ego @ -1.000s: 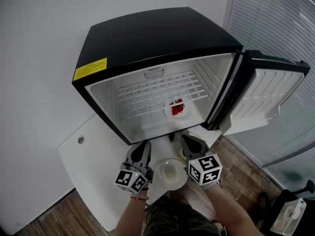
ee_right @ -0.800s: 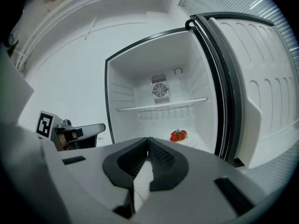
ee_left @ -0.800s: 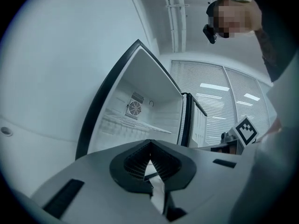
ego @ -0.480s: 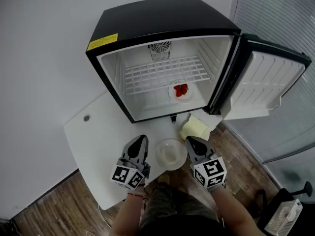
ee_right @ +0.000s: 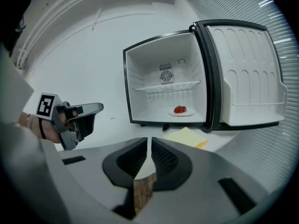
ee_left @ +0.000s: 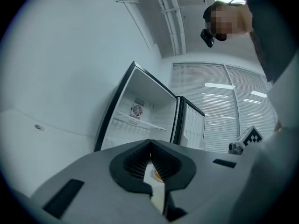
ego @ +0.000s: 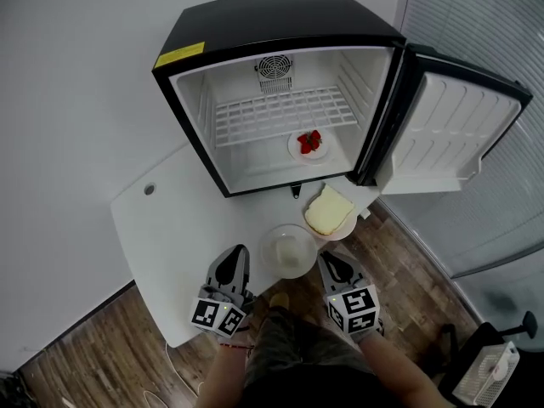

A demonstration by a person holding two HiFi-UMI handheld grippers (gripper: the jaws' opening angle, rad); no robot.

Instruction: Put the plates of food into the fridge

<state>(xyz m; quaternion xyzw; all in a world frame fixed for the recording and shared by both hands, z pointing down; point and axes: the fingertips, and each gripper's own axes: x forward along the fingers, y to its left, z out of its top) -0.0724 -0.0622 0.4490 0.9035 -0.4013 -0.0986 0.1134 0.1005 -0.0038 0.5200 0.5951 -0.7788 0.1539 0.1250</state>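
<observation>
A: Left gripper clenched on nothing, right gripper likewise?
B: Yes, either side of white dish. Bread plate just beyond on white table. Strawberry plate inside fridge, door open. Wood floor, blinds on right.
A: Yellow label?
B: Unreadable. Both grippers farther from fridge than a second ago.

The scene was viewed from the head, steeply downward, over the white counter and open fridge, with the left claw and right claw at the bottom edge. From each claw a low look was taken along its own jaws; the fridge was shared by all three views.
</observation>
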